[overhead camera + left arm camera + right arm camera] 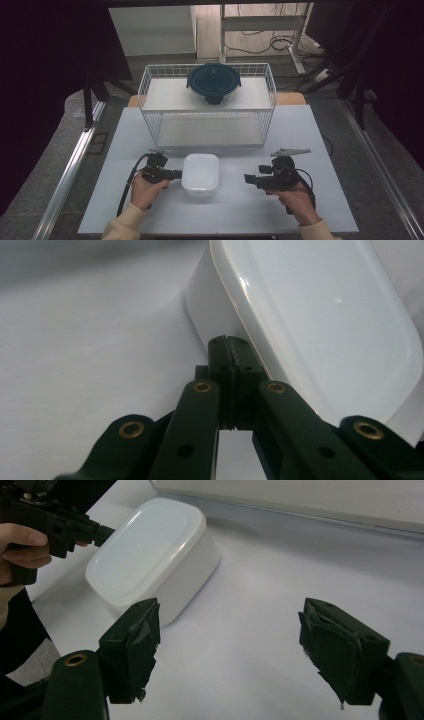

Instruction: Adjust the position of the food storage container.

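White container (200,173) sits mid-table; left claw (230,347), pressed together, touches its side.

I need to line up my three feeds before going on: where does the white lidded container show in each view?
High view: white container at centre front of the table, between the grippers.
Left gripper view: upper right, at the tips of the shut left gripper.
Right gripper view: upper left, beyond the open right gripper.
Shared landmark: the left gripper at the container's edge.
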